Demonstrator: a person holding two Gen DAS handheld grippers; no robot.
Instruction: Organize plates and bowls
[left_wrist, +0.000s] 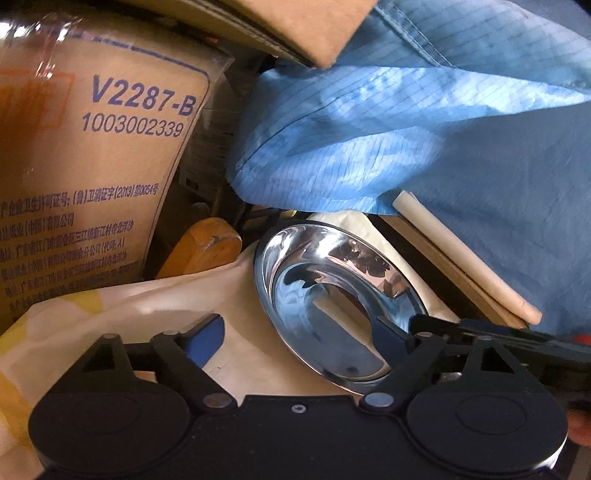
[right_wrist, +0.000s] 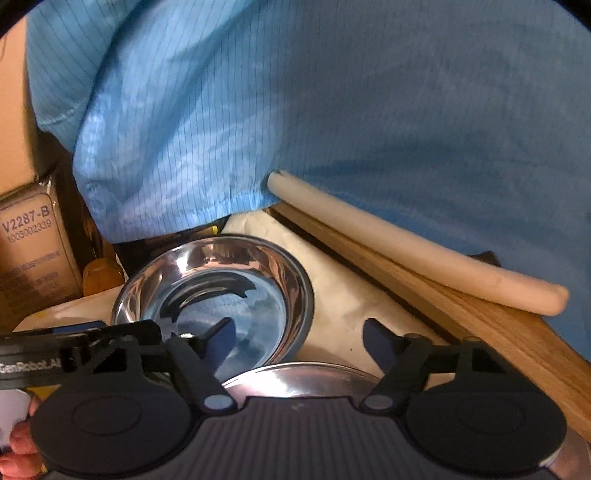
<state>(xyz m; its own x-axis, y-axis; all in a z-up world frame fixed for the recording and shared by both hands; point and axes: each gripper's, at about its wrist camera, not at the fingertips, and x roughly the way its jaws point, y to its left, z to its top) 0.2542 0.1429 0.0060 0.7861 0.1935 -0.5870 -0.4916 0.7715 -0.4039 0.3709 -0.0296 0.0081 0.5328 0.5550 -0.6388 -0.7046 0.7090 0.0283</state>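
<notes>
A shiny steel bowl (left_wrist: 332, 295) sits on a cream cloth (left_wrist: 155, 306). My left gripper (left_wrist: 299, 339) is open: its left fingertip (left_wrist: 207, 339) rests over the cloth and its right fingertip reaches over the bowl's rim. In the right wrist view the same bowl (right_wrist: 221, 288) lies just ahead. My right gripper (right_wrist: 299, 339) is open and empty, its left fingertip (right_wrist: 221, 339) over the bowl's near side. A second steel dish's rim (right_wrist: 299, 376) shows right under it. The left gripper's body (right_wrist: 74, 354) crosses at the left.
A cardboard box printed V2287-B (left_wrist: 92, 166) stands at the left. A person's blue smock (right_wrist: 332, 110) hangs close over the bowl. A wooden table edge (right_wrist: 480, 325) with a pale foam strip (right_wrist: 406, 236) runs at the right. An orange wooden piece (left_wrist: 207, 247) is behind the cloth.
</notes>
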